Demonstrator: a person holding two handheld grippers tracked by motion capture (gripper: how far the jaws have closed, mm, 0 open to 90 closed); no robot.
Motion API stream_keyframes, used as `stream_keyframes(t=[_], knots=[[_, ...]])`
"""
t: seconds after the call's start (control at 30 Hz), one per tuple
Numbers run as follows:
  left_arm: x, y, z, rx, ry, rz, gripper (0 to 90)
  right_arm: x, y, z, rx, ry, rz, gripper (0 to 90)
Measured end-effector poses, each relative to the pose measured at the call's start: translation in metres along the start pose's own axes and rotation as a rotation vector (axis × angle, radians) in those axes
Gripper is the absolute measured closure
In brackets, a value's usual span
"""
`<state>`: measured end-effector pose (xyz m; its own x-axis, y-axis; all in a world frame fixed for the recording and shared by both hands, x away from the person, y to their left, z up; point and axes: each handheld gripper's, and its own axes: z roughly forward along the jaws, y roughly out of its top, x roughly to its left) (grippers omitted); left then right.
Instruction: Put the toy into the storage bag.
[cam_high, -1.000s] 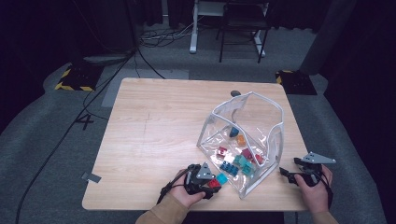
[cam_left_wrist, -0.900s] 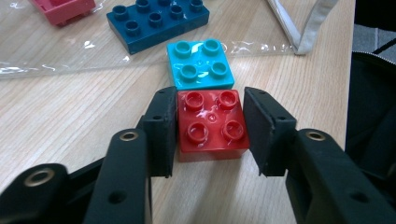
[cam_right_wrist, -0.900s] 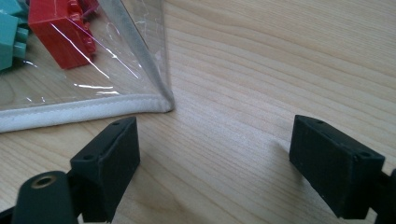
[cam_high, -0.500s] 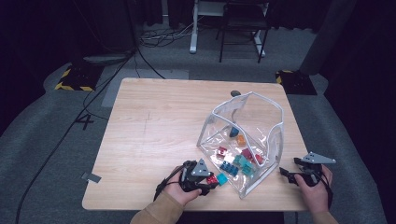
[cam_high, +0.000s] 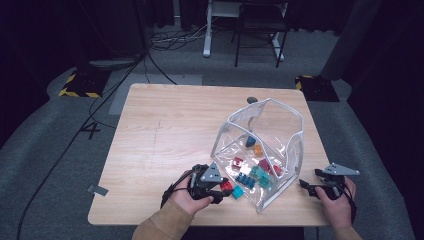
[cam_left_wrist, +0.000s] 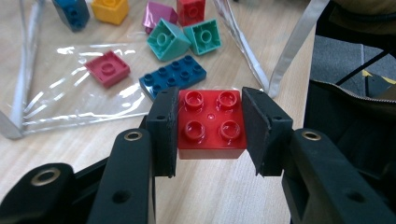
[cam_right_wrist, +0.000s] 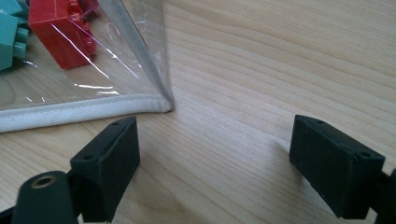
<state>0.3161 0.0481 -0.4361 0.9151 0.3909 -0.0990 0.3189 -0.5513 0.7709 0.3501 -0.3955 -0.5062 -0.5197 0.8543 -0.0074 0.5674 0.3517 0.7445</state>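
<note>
The red four-stud brick (cam_left_wrist: 211, 125) sits between the pads of your left gripper (cam_left_wrist: 211, 133), which press on its two sides, just outside the mouth of the clear plastic bag (cam_high: 290, 150) near the table's (cam_high: 165, 130) front edge. A blue eight-stud brick (cam_left_wrist: 173, 80), two teal bricks (cam_left_wrist: 166, 39) and a flat pink one (cam_left_wrist: 107, 69) lie just past it on the bag's film. Your right gripper (cam_right_wrist: 212, 165) rests at the bag's white-trimmed corner (cam_right_wrist: 159, 100), jaws spread wide with only bare wood between them.
</note>
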Motion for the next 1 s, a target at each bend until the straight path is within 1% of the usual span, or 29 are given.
stream_keyframes(t=[0.2, 0.57, 0.7, 1.0], knots=[[0.001, 0.014, -0.014, -0.024, 0.009, 0.020, 59.0, 0.000, 0.001, 0.001, -0.002, 0.000, -0.002, 16.1], [0.004, 0.039, -0.031, -0.042, -0.001, 0.045, 59.0, 0.000, 0.001, 0.001, -0.001, -0.004, 0.001, 16.0], [0.005, 0.050, -0.038, -0.047, 0.002, 0.065, 59.0, 0.000, 0.001, 0.001, -0.002, -0.005, 0.000, 16.0], [0.008, 0.074, -0.050, -0.079, 0.004, 0.084, 59.0, 0.000, 0.001, 0.002, -0.001, -0.004, 0.002, 16.0]])
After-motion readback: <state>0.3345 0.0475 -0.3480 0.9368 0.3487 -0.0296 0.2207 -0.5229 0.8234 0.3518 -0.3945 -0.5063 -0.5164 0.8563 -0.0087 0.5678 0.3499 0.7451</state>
